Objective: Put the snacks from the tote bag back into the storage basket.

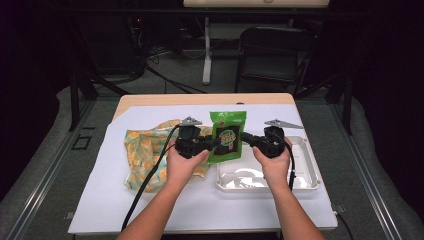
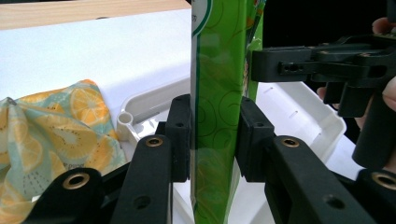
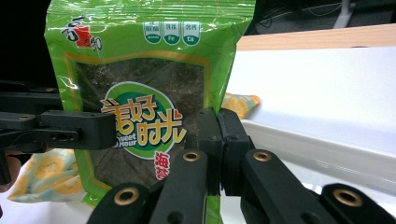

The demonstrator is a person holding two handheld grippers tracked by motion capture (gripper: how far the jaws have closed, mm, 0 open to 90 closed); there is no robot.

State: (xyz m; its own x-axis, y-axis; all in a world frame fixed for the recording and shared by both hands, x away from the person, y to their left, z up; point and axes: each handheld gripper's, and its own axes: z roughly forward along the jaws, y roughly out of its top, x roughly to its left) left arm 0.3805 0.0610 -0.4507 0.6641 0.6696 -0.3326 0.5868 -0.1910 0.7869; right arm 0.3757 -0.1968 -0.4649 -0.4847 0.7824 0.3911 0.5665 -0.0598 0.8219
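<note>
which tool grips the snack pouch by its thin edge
The right tool, pinching the green snack pouch at its side edge; the left tool clamps across the pouch's body.

Green snack pouch (image 1: 228,136), orange-slice patterned cloth (image 1: 145,150), white tray (image 1: 305,172), black tongs (image 1: 212,143).

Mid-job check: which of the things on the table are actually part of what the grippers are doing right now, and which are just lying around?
In use:
- green snack pouch, held upright above the table
- left gripper, clamped on the pouch's left edge
- right gripper, clamped on its right edge

Lying about, as far as I can tell:
- white tray, beneath and right of the pouch
- orange-print cloth, crumpled at left
</note>
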